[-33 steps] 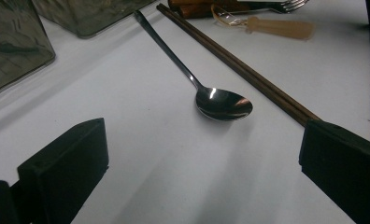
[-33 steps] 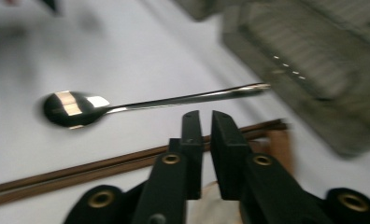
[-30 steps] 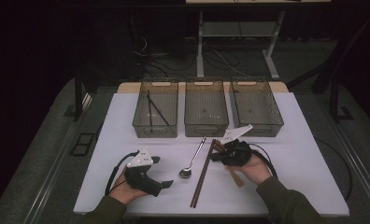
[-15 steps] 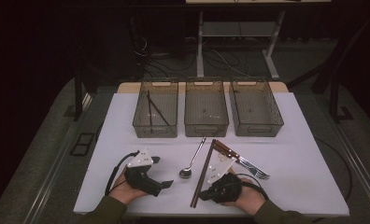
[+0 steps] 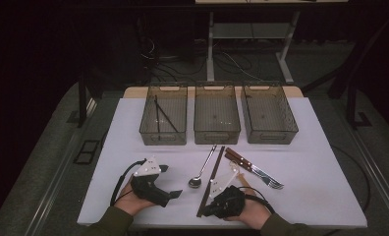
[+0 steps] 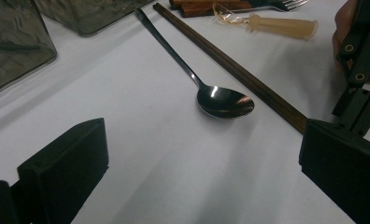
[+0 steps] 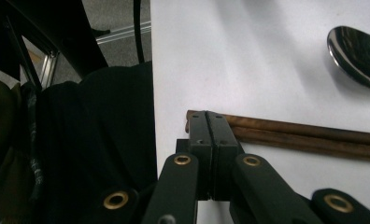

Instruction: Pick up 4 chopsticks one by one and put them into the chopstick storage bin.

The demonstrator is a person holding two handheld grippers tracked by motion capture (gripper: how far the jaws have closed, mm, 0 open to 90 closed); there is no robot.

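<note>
A pair of brown chopsticks [image 5: 213, 178] lies on the white table [image 5: 310, 147], running toward me. My right gripper [image 5: 207, 210] is shut, and its tips [image 7: 206, 122] sit right at the near end of the chopsticks [image 7: 304, 135] by the table's front edge; nothing shows between the pads. A steel spoon [image 5: 201, 172] lies just left of the chopsticks. My left gripper [image 5: 170, 181] rests open on the table, and its jaws face the spoon's bowl [image 6: 225, 101] with bare table between them.
Three grey bins stand in a row at the back: the left bin [image 5: 164, 130] holds dark sticks, then the middle bin [image 5: 217, 130] and the right bin [image 5: 271, 129]. A wooden-handled knife and fork [image 5: 251, 167] and a pale plastic utensil [image 6: 279, 25] lie right of the chopsticks.
My right hand has drawn back from the knife and fork toward the table's front edge, down to the near end of the chopsticks. The left hand has stayed where it was.
</note>
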